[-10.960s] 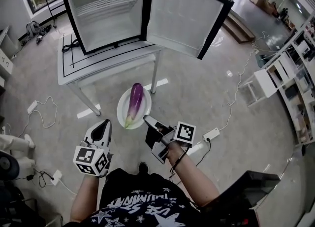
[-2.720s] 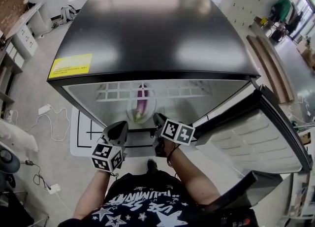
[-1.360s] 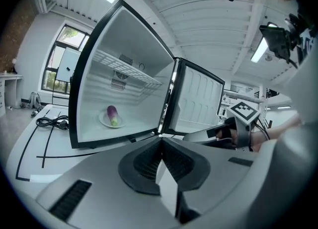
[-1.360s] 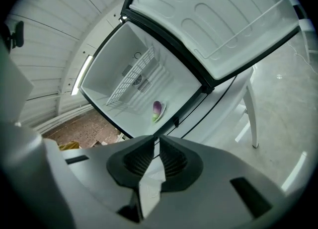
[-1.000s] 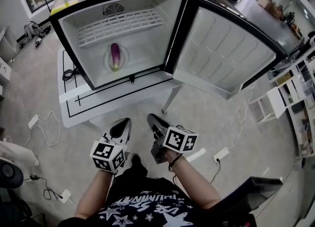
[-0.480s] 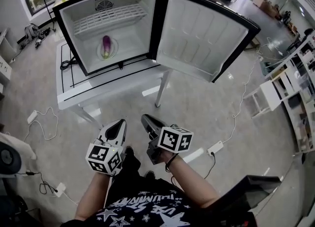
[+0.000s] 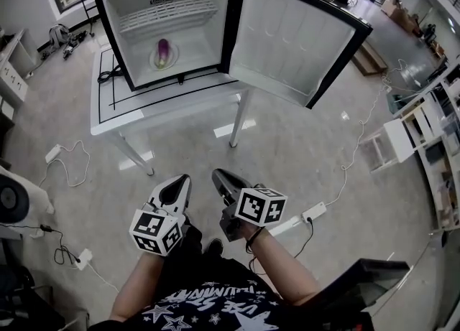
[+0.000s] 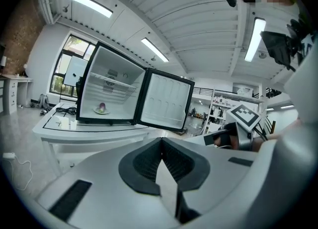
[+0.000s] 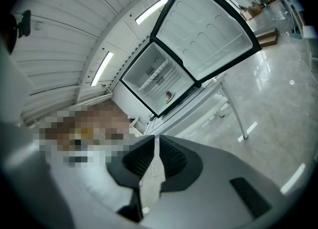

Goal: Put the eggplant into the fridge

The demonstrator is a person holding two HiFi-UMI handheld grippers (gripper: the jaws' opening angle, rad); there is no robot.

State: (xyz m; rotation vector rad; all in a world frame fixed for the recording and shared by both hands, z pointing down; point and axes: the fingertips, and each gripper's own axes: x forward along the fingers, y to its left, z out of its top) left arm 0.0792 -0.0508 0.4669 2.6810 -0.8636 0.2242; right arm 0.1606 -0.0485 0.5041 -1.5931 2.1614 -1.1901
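Note:
The purple eggplant [image 7: 163, 52] lies on a white plate [image 7: 154, 59] on the floor of the open black fridge [image 7: 169, 21], under its wire shelf. The fridge stands on a white table [image 7: 165, 103], and its door [image 7: 295, 35] swings out to the right. Both grippers hang low and far from the fridge, close to the person's body. My left gripper [image 7: 177, 182] is shut and holds nothing. My right gripper [image 7: 219, 177] is shut and empty too. The eggplant [image 8: 102, 107] shows small in the left gripper view, and the eggplant [image 9: 169, 95] also shows in the right gripper view.
Cables and a power strip [image 7: 314, 213] lie on the glossy floor. White shelving [image 7: 402, 121] stands at the right. A round wheeled device [image 7: 11, 204] sits at the left edge. A black case [image 7: 359, 279] is at the lower right.
Since the plate with the eggplant went into the fridge, both grippers have let go and drawn back. Over the last second the view has pulled further from the fridge.

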